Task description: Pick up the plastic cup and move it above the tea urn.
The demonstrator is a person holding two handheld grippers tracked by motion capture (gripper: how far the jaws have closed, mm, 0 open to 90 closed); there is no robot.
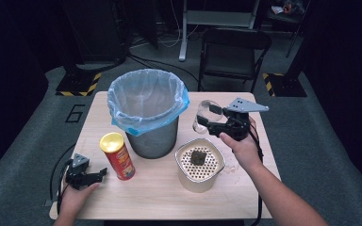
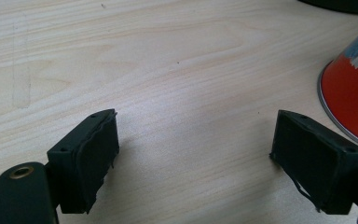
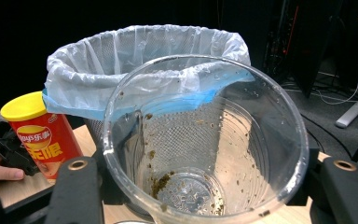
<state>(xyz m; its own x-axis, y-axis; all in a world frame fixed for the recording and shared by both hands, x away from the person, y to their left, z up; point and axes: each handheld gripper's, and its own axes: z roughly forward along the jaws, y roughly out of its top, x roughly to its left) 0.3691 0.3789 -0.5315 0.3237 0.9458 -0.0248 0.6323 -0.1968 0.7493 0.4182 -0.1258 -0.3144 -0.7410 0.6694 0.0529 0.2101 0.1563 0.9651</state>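
Clear plastic cup (image 3: 205,140), streaked with brown residue, sat clamped between the jaws of the right gripper (image 1: 206,121), held above the table (image 1: 169,197) just right of the bin (image 1: 146,108) lined with a pale blue bag. Below it stood a beige container (image 1: 200,165) with a perforated insert carrying a dark lump. Farther left, the left gripper (image 2: 193,158) rested on the wood, jaws wide apart and empty, beside the red crisp can (image 1: 117,155).
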